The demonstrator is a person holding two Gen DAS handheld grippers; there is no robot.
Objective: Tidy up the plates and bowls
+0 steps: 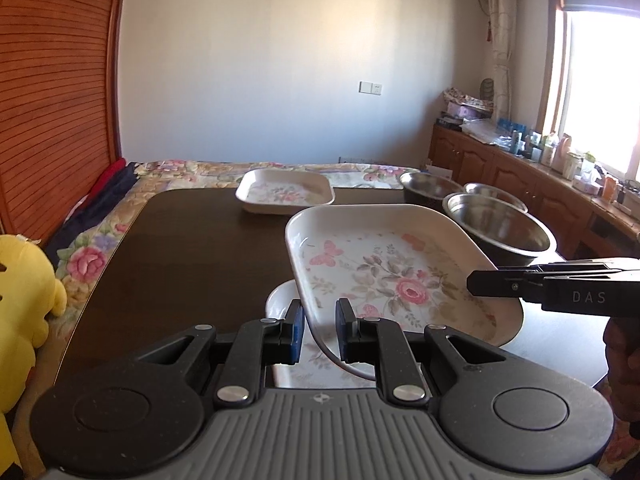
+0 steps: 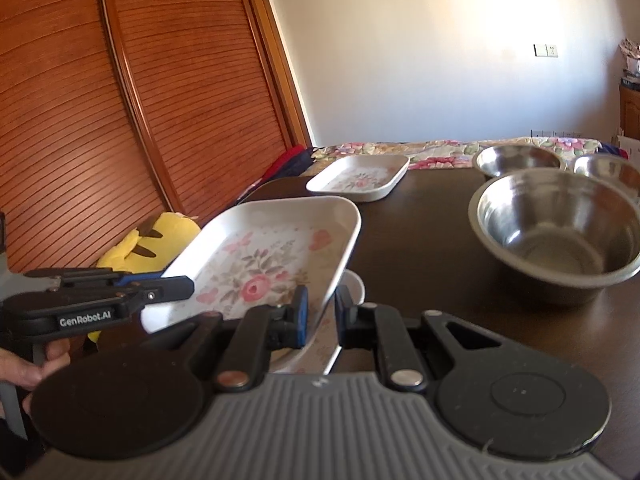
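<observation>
A square white plate with a rose print (image 1: 384, 276) (image 2: 260, 264) hangs tilted above the dark table (image 1: 180, 240) (image 2: 420, 248). My left gripper (image 1: 320, 332) (image 2: 188, 284) is shut on its near-left rim. My right gripper (image 2: 322, 318) (image 1: 474, 284) is shut on the opposite rim. Directly beneath lies a second floral plate (image 1: 280, 304) (image 2: 356, 284), mostly hidden. A third floral plate (image 1: 285, 192) (image 2: 360, 178) rests at the table's far edge. Three steel bowls stand at the right: a large one (image 1: 496, 224) (image 2: 556, 228) and two smaller ones (image 1: 430, 188) (image 2: 516, 160) behind it.
A yellow plush toy (image 1: 24, 292) (image 2: 148, 244) sits by the table's left side on a floral bedspread (image 1: 92, 256). A slatted wooden wardrobe (image 2: 120, 100) rises at the left. A wooden cabinet (image 1: 500, 164) with bottles runs under the window at the right.
</observation>
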